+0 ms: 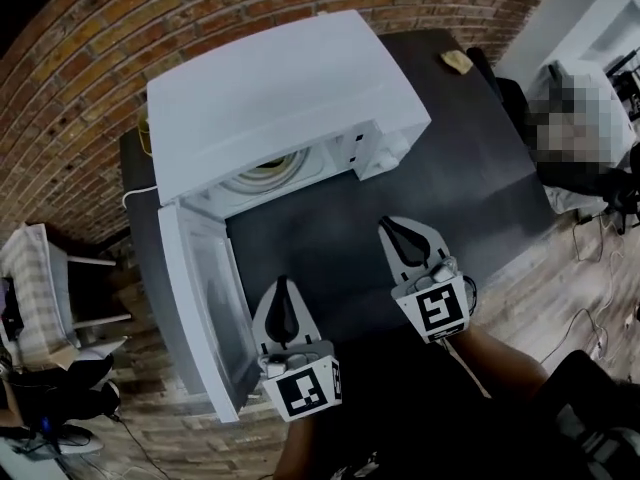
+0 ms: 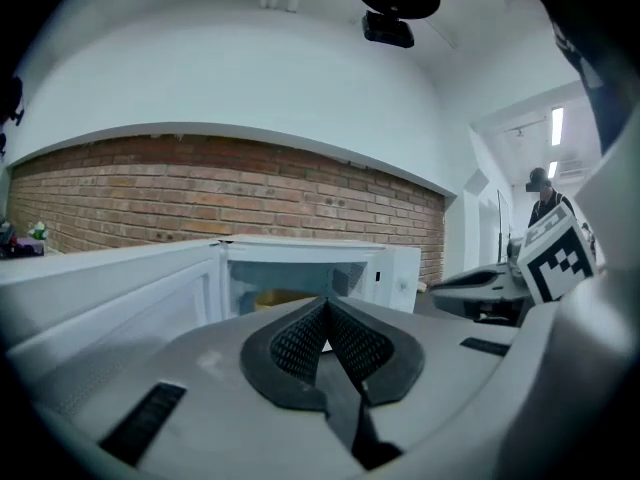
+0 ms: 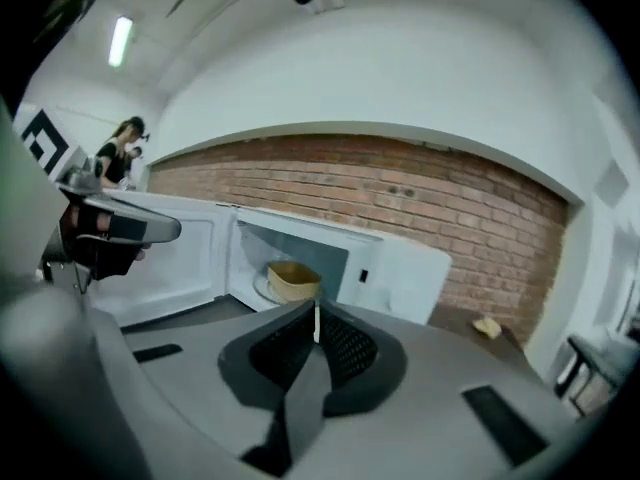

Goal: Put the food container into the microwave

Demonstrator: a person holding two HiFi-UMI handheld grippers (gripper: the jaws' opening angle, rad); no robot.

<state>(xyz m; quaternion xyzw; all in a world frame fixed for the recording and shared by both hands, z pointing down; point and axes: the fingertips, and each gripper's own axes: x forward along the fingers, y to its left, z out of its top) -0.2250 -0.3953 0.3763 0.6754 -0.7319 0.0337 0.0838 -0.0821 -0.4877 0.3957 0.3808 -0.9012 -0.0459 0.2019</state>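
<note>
A tan food container (image 3: pixel 291 280) sits on the turntable inside the white microwave (image 1: pixel 270 98), whose door (image 1: pixel 205 308) hangs wide open to the left. In the head view only its rim (image 1: pixel 270 168) shows in the cavity; in the left gripper view a yellow edge of it (image 2: pixel 283 297) peeks above the jaws. My left gripper (image 1: pixel 283 290) hovers beside the open door, shut and empty. My right gripper (image 1: pixel 390 227) is over the dark table in front of the microwave, jaws together with nothing between them. It also shows as the grey body with a marker cube (image 2: pixel 552 253) at the right of the left gripper view.
The microwave stands on a dark table (image 1: pixel 480 168) against a brick wall (image 1: pixel 90 78). A small tan lump (image 1: pixel 456 61) lies at the table's far right corner. A person (image 1: pixel 570 118) sits beyond the table on the right. A chair (image 1: pixel 70 298) stands at the left.
</note>
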